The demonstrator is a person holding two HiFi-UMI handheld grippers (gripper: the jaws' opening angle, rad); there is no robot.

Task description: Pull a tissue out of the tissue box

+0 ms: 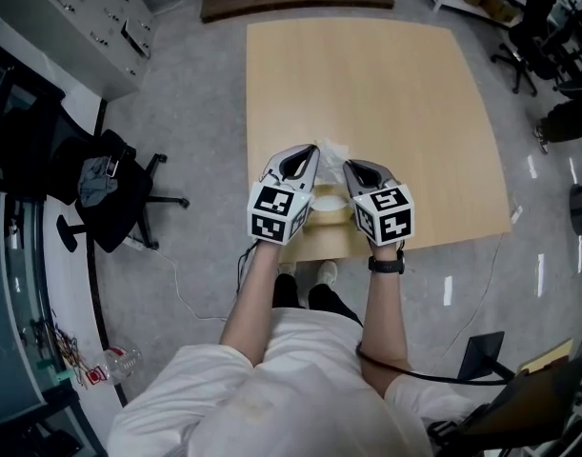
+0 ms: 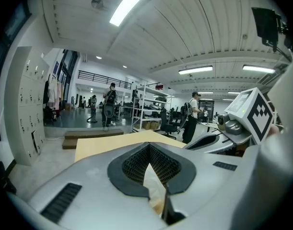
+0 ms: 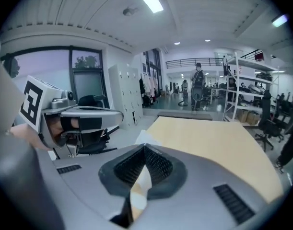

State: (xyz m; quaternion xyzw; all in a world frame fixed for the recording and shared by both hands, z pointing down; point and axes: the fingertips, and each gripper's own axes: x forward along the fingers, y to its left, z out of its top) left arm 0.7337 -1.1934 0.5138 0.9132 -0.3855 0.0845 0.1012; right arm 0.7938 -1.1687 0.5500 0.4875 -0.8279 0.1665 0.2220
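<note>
Tissue (image 1: pixel 331 149) is up between the two gripper tips, a white crumple standing above the tissue box (image 1: pixel 327 209), which sits at the near edge of the table (image 1: pixel 395 84) right under my hands. My right gripper (image 3: pixel 145 147) has its jaws pressed together on a white sheet, with a corner poking out past the tips. That's my pulling grip, I'd say. The left gripper (image 2: pixel 148 145) is also closed down, with a pale sliver caught between its pads. It looks like the same tissue, pinched from the other side so it lifts evenly instead of tearing. Whether it's clear of the slot, I can't tell, as the grippers cover the box top. The rest of the tabletop is bare, and an office chair (image 1: pixel 110 198) stands well off to the left.
</note>
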